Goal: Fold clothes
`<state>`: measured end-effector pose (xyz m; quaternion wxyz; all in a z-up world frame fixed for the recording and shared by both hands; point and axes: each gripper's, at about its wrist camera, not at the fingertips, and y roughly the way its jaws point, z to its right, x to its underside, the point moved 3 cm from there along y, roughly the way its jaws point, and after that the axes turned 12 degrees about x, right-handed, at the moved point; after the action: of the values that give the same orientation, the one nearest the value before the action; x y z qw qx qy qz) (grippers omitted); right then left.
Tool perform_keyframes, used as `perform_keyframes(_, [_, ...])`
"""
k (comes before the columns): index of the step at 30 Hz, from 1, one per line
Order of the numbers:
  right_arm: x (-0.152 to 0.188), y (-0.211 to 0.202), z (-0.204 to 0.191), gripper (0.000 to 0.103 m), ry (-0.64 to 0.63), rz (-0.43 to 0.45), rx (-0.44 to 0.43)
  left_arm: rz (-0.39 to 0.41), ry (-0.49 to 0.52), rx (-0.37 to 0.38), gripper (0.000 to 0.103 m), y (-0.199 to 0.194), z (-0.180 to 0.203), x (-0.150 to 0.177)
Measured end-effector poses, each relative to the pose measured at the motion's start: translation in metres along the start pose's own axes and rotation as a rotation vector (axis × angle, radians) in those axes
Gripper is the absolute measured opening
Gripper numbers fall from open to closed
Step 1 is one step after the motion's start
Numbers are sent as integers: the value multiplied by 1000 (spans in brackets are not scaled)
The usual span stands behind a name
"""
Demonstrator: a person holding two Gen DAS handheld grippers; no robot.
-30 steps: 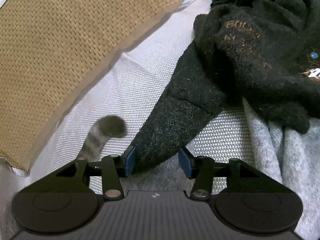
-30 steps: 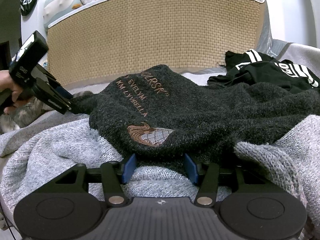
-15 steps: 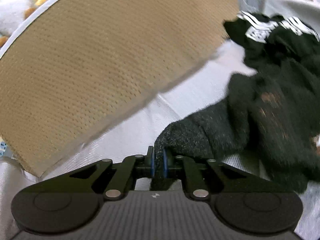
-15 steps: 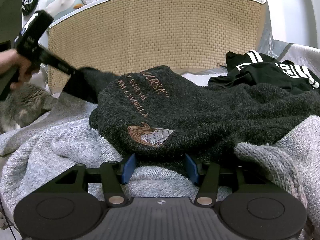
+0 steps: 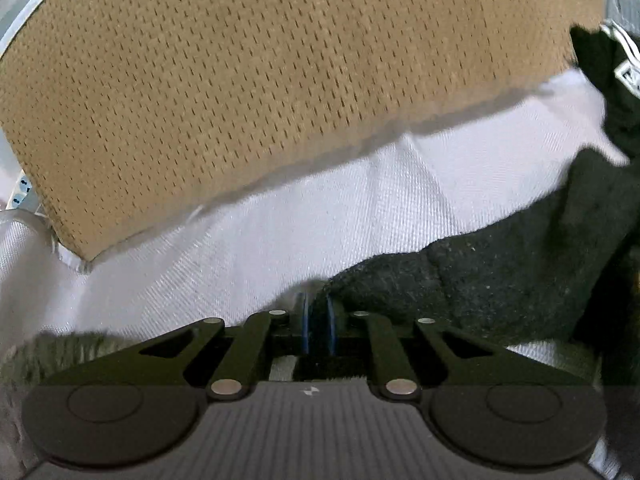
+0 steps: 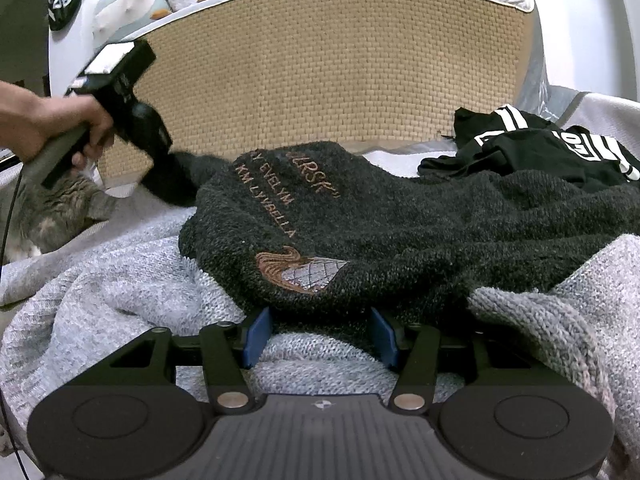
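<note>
A dark fuzzy sweater (image 6: 400, 220) with brown lettering and an embroidered emblem lies over a light grey knit (image 6: 104, 280). My left gripper (image 5: 317, 322) is shut on the end of the sweater's sleeve (image 5: 460, 280). In the right wrist view a hand (image 6: 44, 120) holds that left gripper (image 6: 160, 168) up at the far left, with the sleeve (image 6: 192, 172) lifted off the bed. My right gripper (image 6: 320, 336) stands open at the sweater's near hem, blue pads on either side of the edge, not closed on it.
A woven tan headboard (image 6: 320, 80) stands behind the white bed sheet (image 5: 300, 220). A black garment with white stripes (image 6: 540, 148) lies at the back right. A grey tabby cat (image 6: 52, 216) sits at the left, under the raised left gripper. Plush toys sit above the headboard.
My left gripper closed on the sleeve end, then lifted it up and to the left, away from the cat. The right gripper has stayed open at the hem.
</note>
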<state>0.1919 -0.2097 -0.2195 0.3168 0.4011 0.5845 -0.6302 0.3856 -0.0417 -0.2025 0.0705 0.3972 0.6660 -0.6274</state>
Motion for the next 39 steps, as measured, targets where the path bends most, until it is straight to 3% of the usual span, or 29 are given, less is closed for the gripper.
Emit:
perform_keyframes(5, [1, 0, 1, 58, -3, 10, -7, -19, 52, 55, 26, -7, -3, 16])
perform_keyframes(12, [0, 0, 1, 58, -2, 5, -10, -32, 63, 123, 30, -31, -18, 33])
perform_keyframes(16, [0, -1, 1, 58, -5, 3, -10, -62, 21, 173, 31, -45, -31, 51])
perform_keyframes(24, [-2, -1, 1, 58, -11, -11, -8, -149, -72, 322, 44, -64, -51, 98])
perform_keyframes(32, [-2, -1, -1, 58, -26, -16, 0, -177, -185, 356, 48, -74, -65, 127])
perform_keyframes(39, [-2, -1, -1, 58, -36, -16, 2, -189, -140, 372, 46, -81, -50, 140])
